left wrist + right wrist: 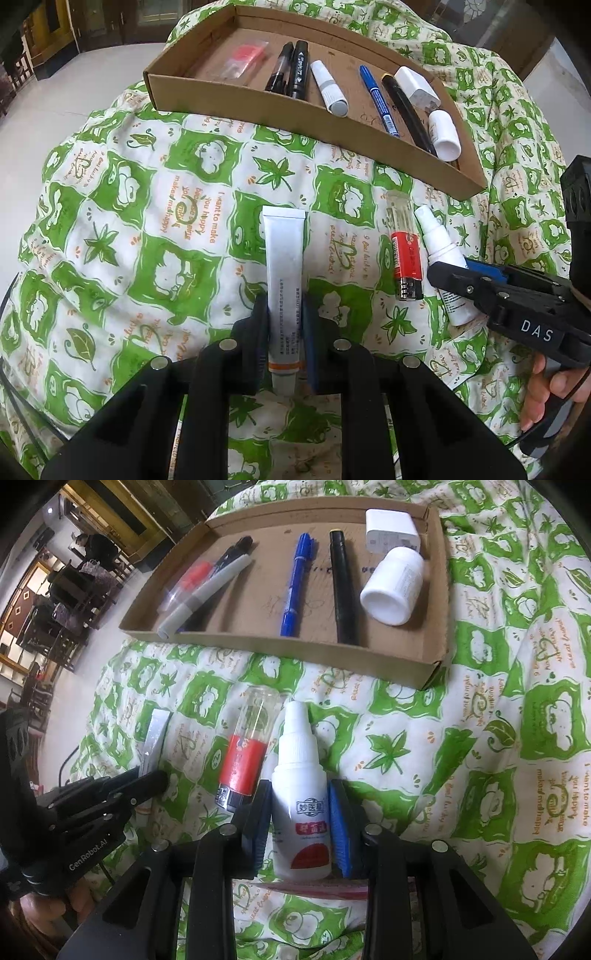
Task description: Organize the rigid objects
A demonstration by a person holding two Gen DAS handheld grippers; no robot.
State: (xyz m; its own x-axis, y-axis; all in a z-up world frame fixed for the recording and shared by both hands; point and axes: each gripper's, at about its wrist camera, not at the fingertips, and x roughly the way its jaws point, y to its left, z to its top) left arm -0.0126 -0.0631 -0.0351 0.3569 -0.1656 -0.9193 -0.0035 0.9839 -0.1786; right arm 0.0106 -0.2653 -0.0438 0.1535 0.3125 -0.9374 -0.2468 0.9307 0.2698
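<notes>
Left gripper (pixel 286 325) closed on the lower half of a white ointment tube (pixel 285 273), pads pressed against both its sides, crimped end pointing away over the green-and-white patterned cloth (pixel 147 221). Right gripper (pixel 301 823) set around a small white dropper bottle (pixel 301 812), left pad touching, right pad against or just beside it; hard to tell whether squeezed tight. Just left of the right gripper, touching the bottle or nearly so, a red lighter (pixel 243 760) with a clear end, lying flat. Ahead of both grippers, well apart, a cardboard tray (pixel 258 107) holding black markers (pixel 291 70), a grey-white marker (pixel 328 88), a blue pen (pixel 378 99), a black pen (pixel 406 110), a white charger plug (pixel 415 86) and a white pill bottle (pixel 445 134).
</notes>
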